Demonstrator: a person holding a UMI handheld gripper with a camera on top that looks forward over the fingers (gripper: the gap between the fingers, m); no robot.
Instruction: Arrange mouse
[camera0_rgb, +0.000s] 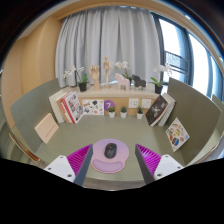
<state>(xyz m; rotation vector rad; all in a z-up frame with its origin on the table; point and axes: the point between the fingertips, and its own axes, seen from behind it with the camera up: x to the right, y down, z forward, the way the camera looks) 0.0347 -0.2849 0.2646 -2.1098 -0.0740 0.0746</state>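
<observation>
The mouse (109, 150) is dark and sits on a pale lilac mat (108, 160), just ahead of the claw (108, 165) and centred between its 2 fingers. The claw is open: its magenta pads (80, 157) stand well apart on either side of the mat, touching nothing.

Judging by its look, the mouse is a light, rigid plastic shell with a smooth, rounded back that could slip under a pinch. Its 2 flatter flanks, about mid-length, seem the best place to take hold, with the fingers low against the mat.

Beyond lies the green tabletop (115, 130), with books (66, 106) propped to the left, picture cards (176, 132) to the right, small potted plants (124, 112) along the back, and curtains (105, 40) behind.
</observation>
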